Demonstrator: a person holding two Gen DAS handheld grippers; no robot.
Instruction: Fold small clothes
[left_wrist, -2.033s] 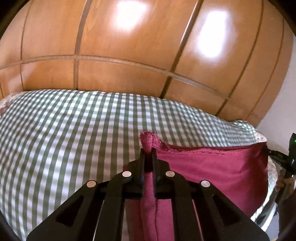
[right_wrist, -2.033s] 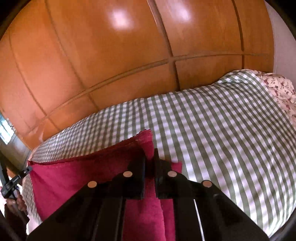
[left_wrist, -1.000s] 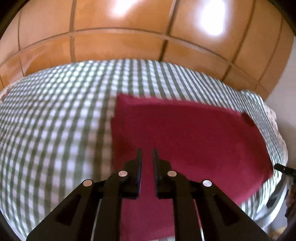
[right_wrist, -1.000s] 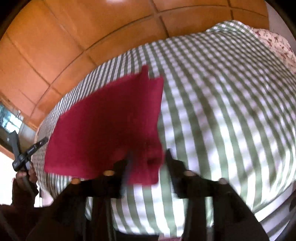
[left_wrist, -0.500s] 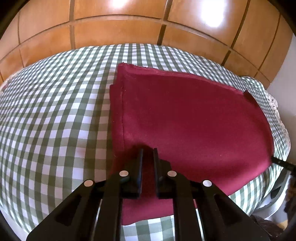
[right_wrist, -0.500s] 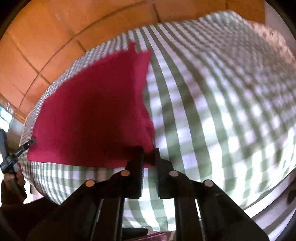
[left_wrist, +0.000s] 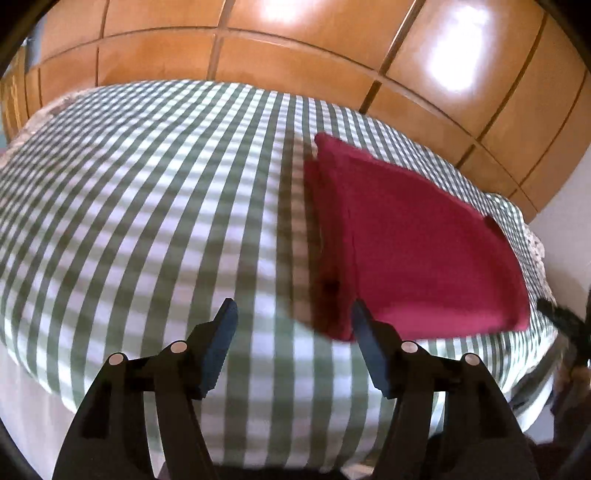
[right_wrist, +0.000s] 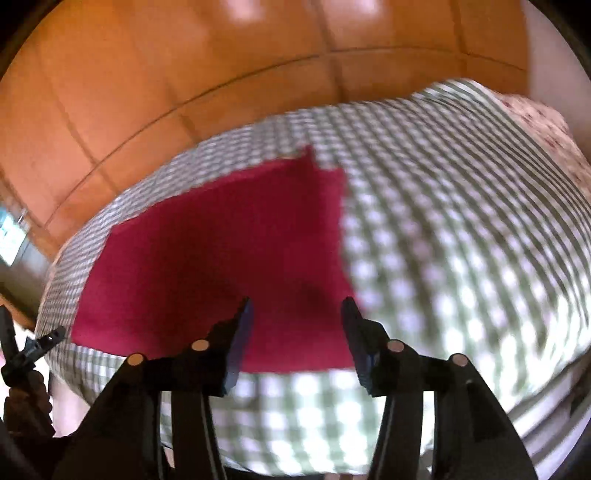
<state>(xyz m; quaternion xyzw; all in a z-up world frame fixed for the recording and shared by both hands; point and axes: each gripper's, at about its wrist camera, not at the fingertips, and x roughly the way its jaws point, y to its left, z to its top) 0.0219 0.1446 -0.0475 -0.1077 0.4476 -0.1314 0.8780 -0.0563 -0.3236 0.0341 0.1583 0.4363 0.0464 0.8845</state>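
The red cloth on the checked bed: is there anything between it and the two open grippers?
Nothing visible. The red cloth lies flat on the checked bedcover, and only bare bedcover lies between it and the left gripper. The right gripper hangs open directly over its near edge.

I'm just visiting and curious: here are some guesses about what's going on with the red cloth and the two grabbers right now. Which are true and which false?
1. The red cloth lies on the checked cover. True.
2. The left gripper is clamped on the cloth. False: its jaws have just been opening and stand apart, with nothing pinched between them.
3. The right gripper is open. True: its jaws have just been opening, and the cloth lies beyond them, not pinched.
4. The cloth hangs in the air between the two grippers. False: it rests flat on the cover.
5. Wooden panels stand behind the bed. True.
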